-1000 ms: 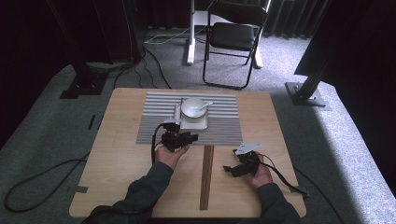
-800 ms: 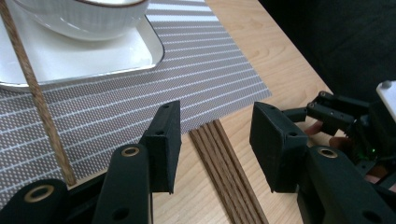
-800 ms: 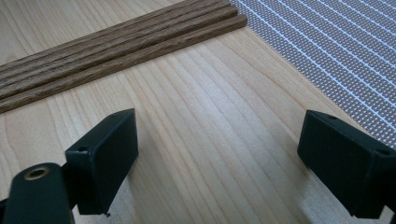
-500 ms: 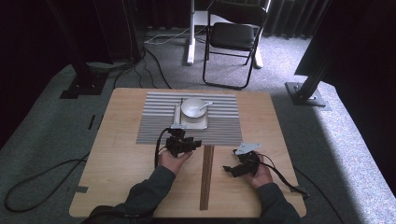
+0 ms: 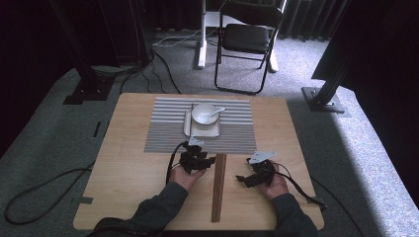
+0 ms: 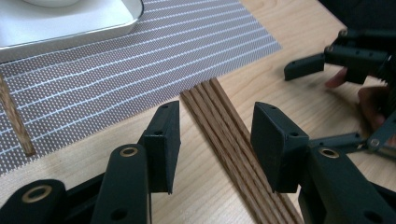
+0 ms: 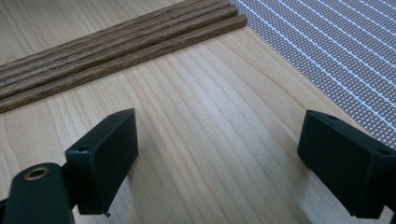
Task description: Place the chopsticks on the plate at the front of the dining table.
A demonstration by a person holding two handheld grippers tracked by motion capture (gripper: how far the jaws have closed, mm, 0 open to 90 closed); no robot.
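Since 1 s back you'd moved your left gripper (image 5: 210, 161) right and a bit toward you, off the placemat (image 5: 163, 133) edge over to the far end of the wooden sticks (image 5: 218, 185); right gripper (image 5: 242, 178) hardly shifted. Bowl and tray stayed put.

L gripper: fingers (image 6: 163, 147) were spread apart, grasping nothing, straddling the stick bundle near its far end in the left gripper view. Sticks ran between the two fingers; can't tell if the tips touched the wood or the worktop (image 5: 128, 182). Your left hand (image 5: 184, 177) was behind it, sleeve coming in from the bottom of the high view.

R gripper (image 7: 219, 163): fingers (image 7: 105, 158) wide apart, empty, over bare worktop just right of the sticks. In the right gripper view the sticks (image 7: 107, 53) lay beyond the fingers at upper left and the placemat (image 7: 336, 56) corner at upper right. Your right hand (image 5: 272, 183) held it near the front right of the worktop, grey plate on top.

Sticks: a tight bundle of several, laid side by side, flat on the worktop, running from the placemat's near edge toward you, between the two grippers. Far end was touching or just beside the mat edge.

Farther back on the striped placemat sat a pale tray (image 5: 189, 129) with a bowl (image 5: 203, 113) on it, something like a spoon in the bowl. One thin stick (image 6: 13, 116) lay on the mat, seen at left in the left gripper view. Right gripper (image 6: 327, 63) also showed at upper right there.
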